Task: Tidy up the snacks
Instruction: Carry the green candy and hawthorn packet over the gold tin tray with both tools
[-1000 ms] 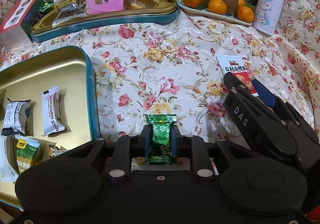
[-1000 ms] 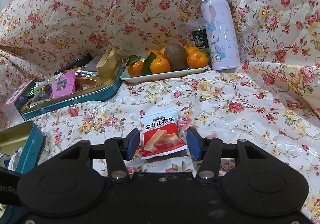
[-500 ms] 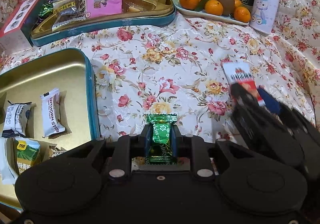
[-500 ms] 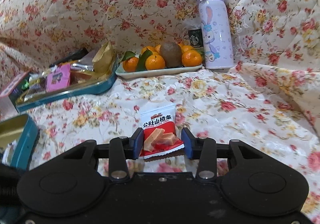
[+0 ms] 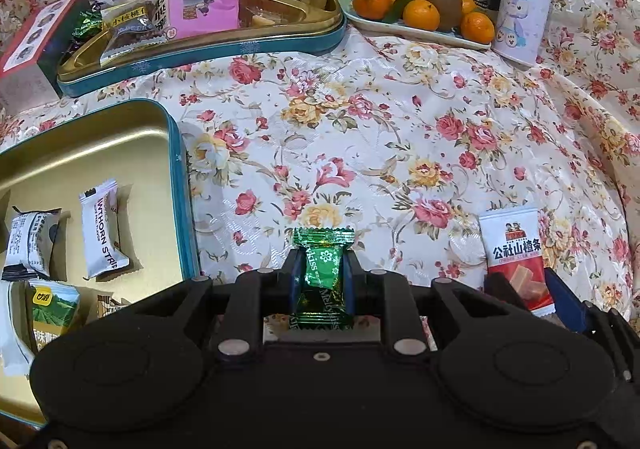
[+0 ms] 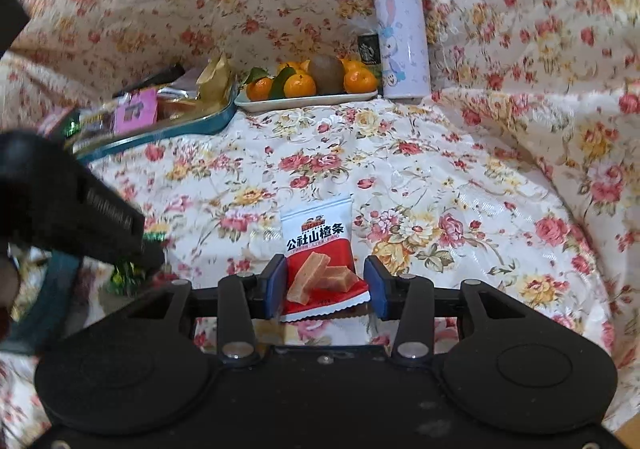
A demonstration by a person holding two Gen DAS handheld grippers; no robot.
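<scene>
Sorting: near tin (image 5: 176, 177) holds several packets.
Left gripper (image 5: 322, 277): clamped on green candy (image 5: 322, 269).
Right gripper (image 6: 326, 285): jaws just widened, hawthorn packet (image 6: 320, 249) between them, apparently loose.
Left: both unplaced.

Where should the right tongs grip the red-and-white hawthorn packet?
Across its lower red half, one pad on each long edge, coming in low from its crimped bottom end. The hawthorn packet lies flat on the cloth, bottom end toward the right tongs, whose pads already straddle it. The jaws have just been opening; a gap shows at the right pad, so probably not clamped.
</scene>
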